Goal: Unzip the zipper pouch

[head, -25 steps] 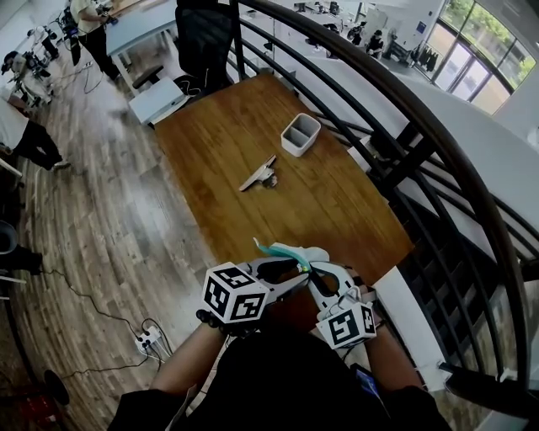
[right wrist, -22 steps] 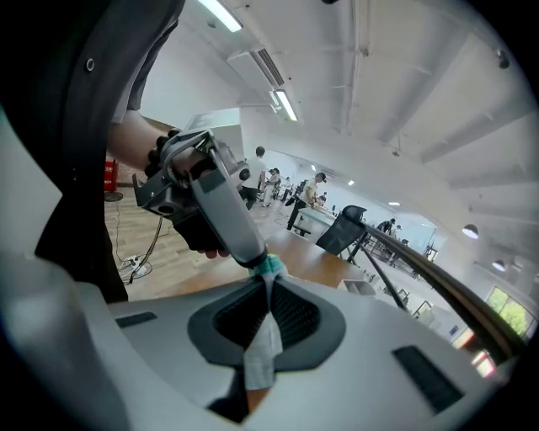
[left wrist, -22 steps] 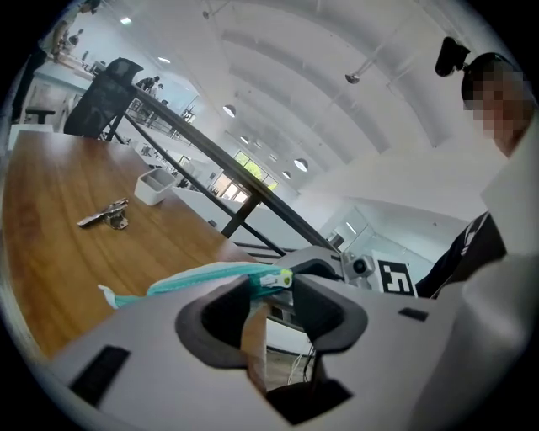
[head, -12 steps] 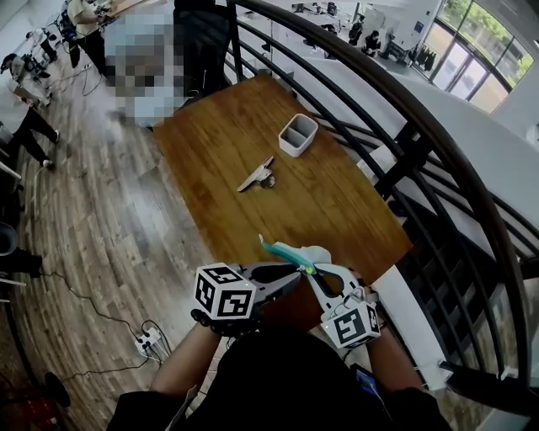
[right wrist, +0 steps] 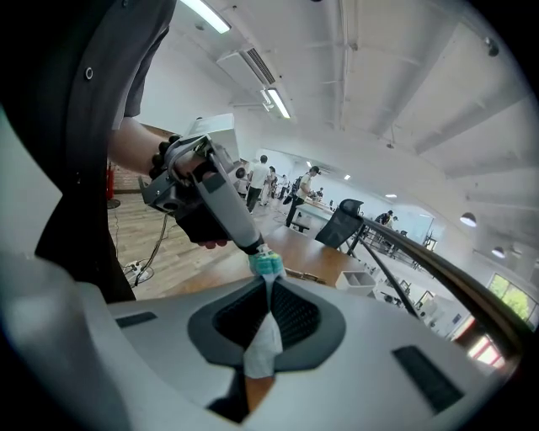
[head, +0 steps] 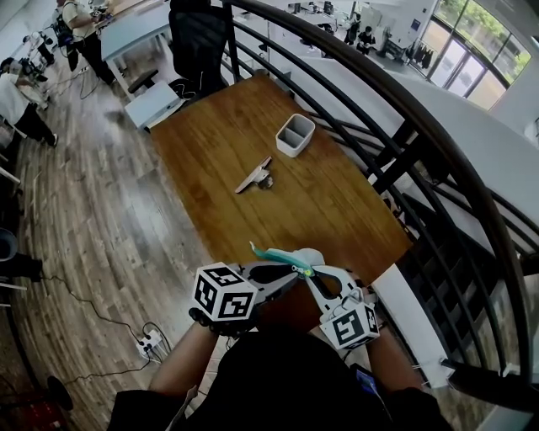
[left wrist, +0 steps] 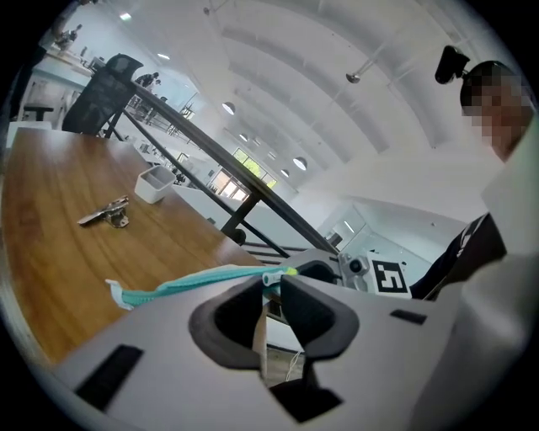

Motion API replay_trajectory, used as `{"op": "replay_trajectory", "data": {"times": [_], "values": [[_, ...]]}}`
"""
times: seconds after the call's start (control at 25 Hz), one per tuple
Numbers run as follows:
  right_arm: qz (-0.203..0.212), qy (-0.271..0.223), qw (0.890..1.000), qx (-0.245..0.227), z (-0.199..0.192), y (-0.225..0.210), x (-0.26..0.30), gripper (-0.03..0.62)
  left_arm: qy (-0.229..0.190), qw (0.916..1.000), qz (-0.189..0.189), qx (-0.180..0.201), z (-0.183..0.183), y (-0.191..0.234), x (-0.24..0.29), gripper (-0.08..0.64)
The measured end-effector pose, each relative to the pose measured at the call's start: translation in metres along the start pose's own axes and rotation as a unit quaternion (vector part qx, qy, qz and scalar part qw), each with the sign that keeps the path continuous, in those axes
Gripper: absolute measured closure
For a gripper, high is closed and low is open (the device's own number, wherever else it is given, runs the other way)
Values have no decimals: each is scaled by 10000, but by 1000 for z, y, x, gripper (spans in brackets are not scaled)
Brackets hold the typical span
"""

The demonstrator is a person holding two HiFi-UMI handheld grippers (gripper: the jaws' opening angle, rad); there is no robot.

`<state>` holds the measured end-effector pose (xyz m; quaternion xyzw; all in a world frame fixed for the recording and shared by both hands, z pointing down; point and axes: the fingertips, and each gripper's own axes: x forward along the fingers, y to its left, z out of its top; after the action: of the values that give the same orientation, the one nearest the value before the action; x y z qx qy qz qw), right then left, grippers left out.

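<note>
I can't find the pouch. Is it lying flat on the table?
No, the pouch is pinched in the right gripper, up above the table.

Open-plan office up on a mezzanine: railing (head: 438,119), desks (head: 139,25), mesh chair (head: 198,38), people (head: 80,21) working, tall windows (head: 472,50).

**Pouch** (head: 282,252), 6 o'clock in head view: only a teal zip edge and a white flap show, and the body is hidden. In the right gripper view its fabric drops between the jaws of the right gripper (right wrist: 269,286), and the rest is lost under the housing.
**Metal item** (head: 255,177), 12 o'clock: too small to identify.
**Bin** (head: 290,150), 12 o'clock, farther off: contents unreadable.
**Person** (head: 13,93), 10 o'clock: cut off by the left edge.
</note>
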<state>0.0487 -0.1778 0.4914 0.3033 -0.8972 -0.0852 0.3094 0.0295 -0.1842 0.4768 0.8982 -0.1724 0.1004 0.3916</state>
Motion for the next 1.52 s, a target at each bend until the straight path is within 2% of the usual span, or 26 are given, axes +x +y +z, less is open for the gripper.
{"op": "replay_trajectory", "data": {"times": [0.36, 0.56, 0.72, 0.92, 1.12, 1.24, 1.52], "values": [[-44, 143, 9999, -19, -6, 1, -1, 584, 25, 9998, -202, 7, 1, -7, 1, 485], [-35, 171, 9998, -70, -7, 2, 1, 584, 69, 9999, -93, -56, 1, 0, 2, 498], [-14, 171, 9998, -139, -7, 3, 3, 584, 114, 9995, -303, -52, 0, -8, 4, 514], [40, 242, 9994, -235, -9, 8, 5, 584, 194, 9997, -140, -62, -3, -4, 8, 514], [39, 173, 9998, -67, -10, 4, 3, 584, 202, 9997, -47, -87, -1, 0, 7, 540], [66, 125, 9999, 1, -8, 3, 1, 574, 148, 9999, -46, -43, 2, 0, 6, 543], [187, -2, 9998, 44, -4, 8, -4, 488, 201, 9995, 44, 236, 0, 0, 2, 545]]}}
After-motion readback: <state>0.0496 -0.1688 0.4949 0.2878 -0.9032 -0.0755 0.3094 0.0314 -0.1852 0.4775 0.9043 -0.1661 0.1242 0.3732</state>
